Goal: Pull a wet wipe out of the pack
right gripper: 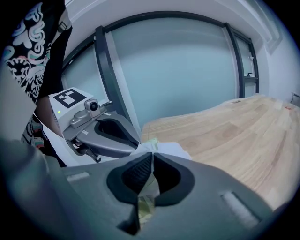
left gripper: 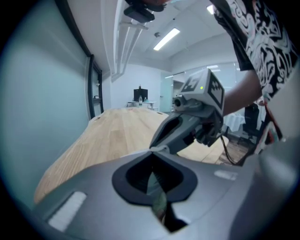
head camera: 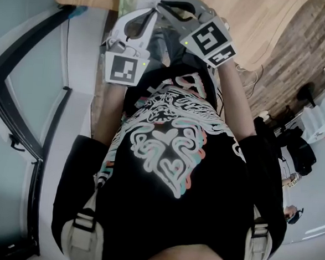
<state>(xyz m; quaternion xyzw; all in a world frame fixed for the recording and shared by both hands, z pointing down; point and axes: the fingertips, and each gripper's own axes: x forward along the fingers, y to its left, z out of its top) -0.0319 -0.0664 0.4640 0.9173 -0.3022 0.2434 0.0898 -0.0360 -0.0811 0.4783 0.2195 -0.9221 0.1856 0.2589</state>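
Note:
Both grippers meet tip to tip at the near edge of the wooden table [head camera: 264, 28]. The wet wipe pack [head camera: 127, 2] is pale green and mostly hidden behind them. In the right gripper view a white wipe [right gripper: 169, 150] spreads just beyond my right gripper [right gripper: 151, 153], whose jaws are shut on its edge, with greenish pack showing through the gap below. My left gripper [left gripper: 152, 152] is also shut, pinching a white and greenish edge that looks like the pack. My left gripper [right gripper: 137, 146] touches the same white sheet from the left. In the head view, left gripper [head camera: 153, 14] and right gripper [head camera: 161, 6] nearly touch.
The long wooden table [left gripper: 117, 136] runs away from me. A glass wall with dark frames [right gripper: 178, 75] stands along the left side [head camera: 21, 89]. The person's torso in a black printed shirt [head camera: 170, 171] fills the near space. A cable [head camera: 250, 71] and dark chairs [head camera: 294, 147] lie to the right.

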